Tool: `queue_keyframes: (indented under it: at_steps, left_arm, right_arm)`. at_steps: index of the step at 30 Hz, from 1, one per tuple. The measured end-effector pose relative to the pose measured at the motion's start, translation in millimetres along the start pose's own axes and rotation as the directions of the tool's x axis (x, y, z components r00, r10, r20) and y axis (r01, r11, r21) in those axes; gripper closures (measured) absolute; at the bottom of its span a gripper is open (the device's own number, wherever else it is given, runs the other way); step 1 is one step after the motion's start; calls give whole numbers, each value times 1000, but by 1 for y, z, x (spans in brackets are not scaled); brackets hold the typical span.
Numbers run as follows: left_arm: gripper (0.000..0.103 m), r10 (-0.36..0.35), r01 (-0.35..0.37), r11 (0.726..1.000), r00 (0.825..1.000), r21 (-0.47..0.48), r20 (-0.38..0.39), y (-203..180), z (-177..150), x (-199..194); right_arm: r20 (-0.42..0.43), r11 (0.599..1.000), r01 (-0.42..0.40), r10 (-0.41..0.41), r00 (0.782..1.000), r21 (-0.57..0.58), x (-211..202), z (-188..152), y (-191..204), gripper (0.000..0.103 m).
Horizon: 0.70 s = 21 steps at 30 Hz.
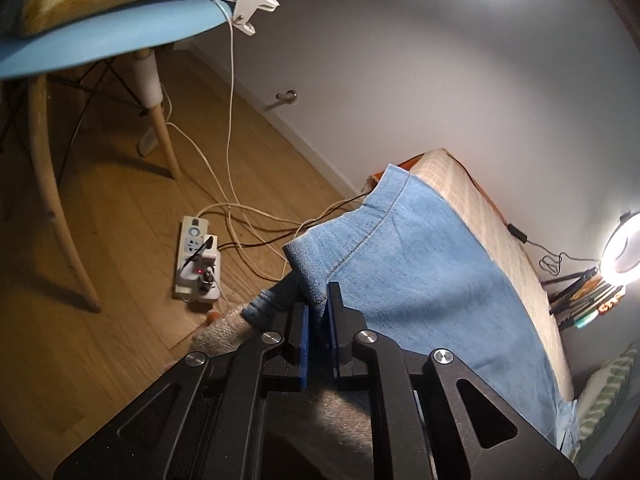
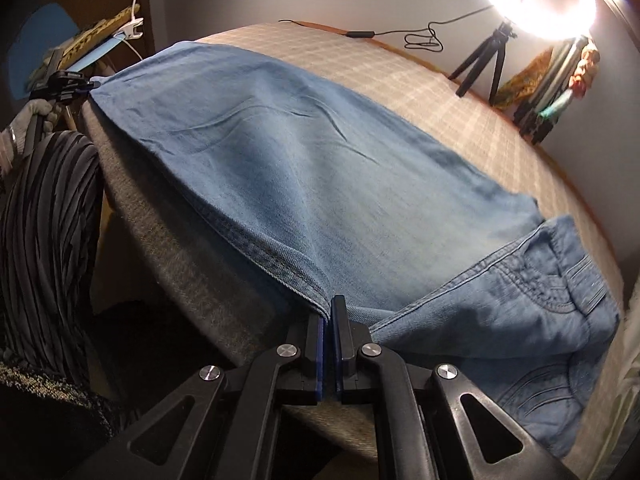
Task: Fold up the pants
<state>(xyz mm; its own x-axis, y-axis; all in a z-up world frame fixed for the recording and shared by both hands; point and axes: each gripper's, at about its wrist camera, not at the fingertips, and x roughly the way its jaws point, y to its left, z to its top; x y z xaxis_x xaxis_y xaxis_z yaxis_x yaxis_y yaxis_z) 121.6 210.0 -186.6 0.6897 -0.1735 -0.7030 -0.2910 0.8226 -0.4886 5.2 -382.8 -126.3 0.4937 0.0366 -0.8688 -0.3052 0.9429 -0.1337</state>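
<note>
Right wrist view: right gripper clamps the jeans edge at lower centre; left gripper clamps the hem, tensioning denim flat across the bed for folding

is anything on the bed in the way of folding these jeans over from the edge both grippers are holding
Nothing visible blocks it. The left gripper and right gripper are both shut on the jeans at the near edge. Beyond them the checked bed cover is bare; the ring light tripod stands at the far edge.
</note>
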Motion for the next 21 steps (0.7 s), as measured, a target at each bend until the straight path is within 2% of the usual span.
queue_keyframes:
  at_steps: [2,4,6,9,12,14,15,18,21]
  left_arm:
    - [88,38,-38,999,999,2,-1,0,3,-5]
    - [88,58,-58,998,998,1,5,0,6,-13]
    - [88,77,-77,997,997,22,13,-7,7,-21]
    - [88,58,-61,991,998,122,29,-36,9,-33]
    - [81,-19,15,975,1000,223,12,-79,10,-38]
    - [61,-90,94,953,996,287,-26,-113,9,-38]
    - [59,-114,121,942,993,313,-39,-129,7,-37]
    - [58,-200,223,895,975,387,-99,-182,-5,-35]
    - [58,-283,335,840,942,426,-181,-231,-20,-30]
  right_arm:
    - [8,1000,-12,12,1000,27,0,-2,-2,101]
    - [27,997,-35,33,999,72,-4,-3,-6,98]
    - [54,991,-65,60,997,118,-10,-4,-12,91]
    - [99,982,-84,68,993,169,-22,-8,-16,76]
    - [156,967,-97,61,986,237,-36,-13,-25,70]
    - [193,948,-108,51,980,299,-45,-18,-37,67]
    - [209,935,-114,44,977,335,-48,-21,-44,67]
    - [237,896,-126,24,971,426,-55,-29,-66,61]
    - [229,857,-85,-40,973,509,-61,-45,-88,57]
